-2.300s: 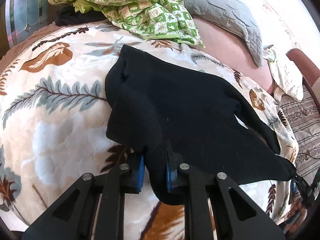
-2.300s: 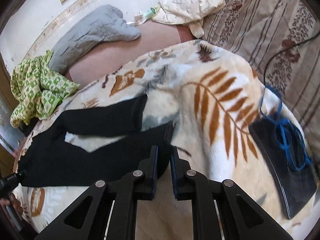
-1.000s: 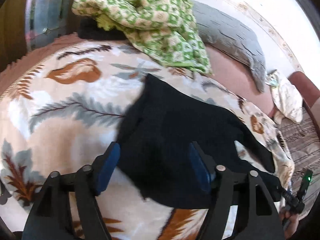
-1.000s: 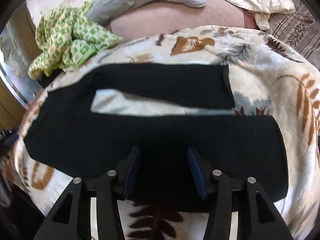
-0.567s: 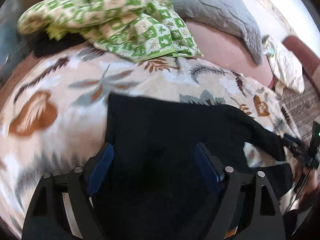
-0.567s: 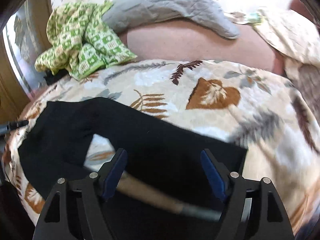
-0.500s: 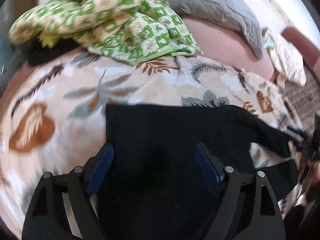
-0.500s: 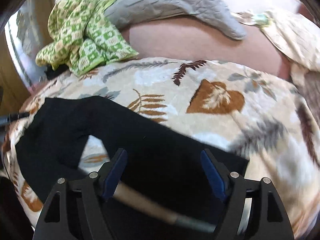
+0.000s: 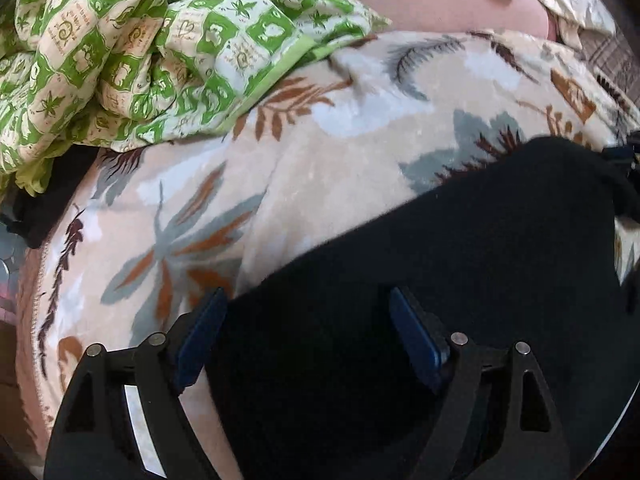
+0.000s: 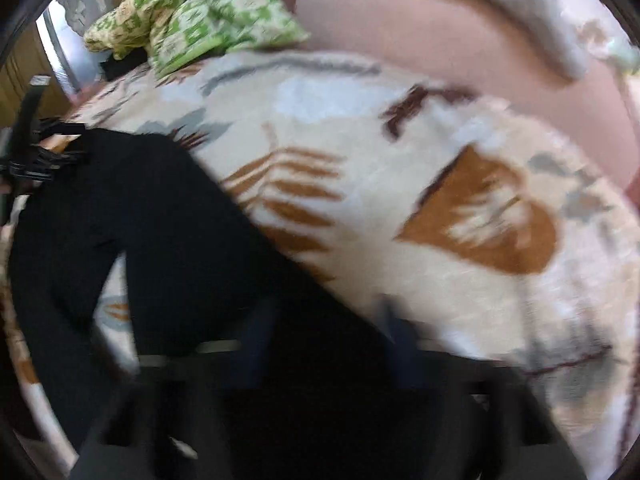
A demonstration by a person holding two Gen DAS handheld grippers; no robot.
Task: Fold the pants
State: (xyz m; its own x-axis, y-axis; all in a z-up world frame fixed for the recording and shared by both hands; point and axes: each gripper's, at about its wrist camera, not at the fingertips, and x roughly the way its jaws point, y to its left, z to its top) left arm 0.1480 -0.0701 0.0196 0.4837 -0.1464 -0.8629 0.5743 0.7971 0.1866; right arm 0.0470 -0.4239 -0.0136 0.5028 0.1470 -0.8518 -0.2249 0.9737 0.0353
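Note:
Black pants (image 9: 460, 260) lie flat on a leaf-print blanket (image 9: 320, 140). My left gripper (image 9: 308, 320) hovers low over their far edge by the waist, jaws closing; cloth lies between its blue pads (image 9: 200, 332), which stand well apart. The right wrist view is motion-blurred. There my right gripper (image 10: 328, 328) is down over the far leg of the pants (image 10: 160, 216), jaws closing with black cloth between them, and a gap still shows. A strip of blanket shows between the two legs. The left gripper (image 10: 36, 156) appears at that view's left edge.
A crumpled green checked cloth (image 9: 160, 40) lies on the blanket's far left corner, close to the pants' waist. Behind the blanket are a pink sheet (image 10: 440, 32) and a grey pillow (image 10: 540, 8). The blanket's edge drops away at the left (image 9: 36, 300).
Both grippers let go of the near edge, opened and swung across the pants to their far edge. The right jaws have narrowed since half a second ago; the left only slightly.

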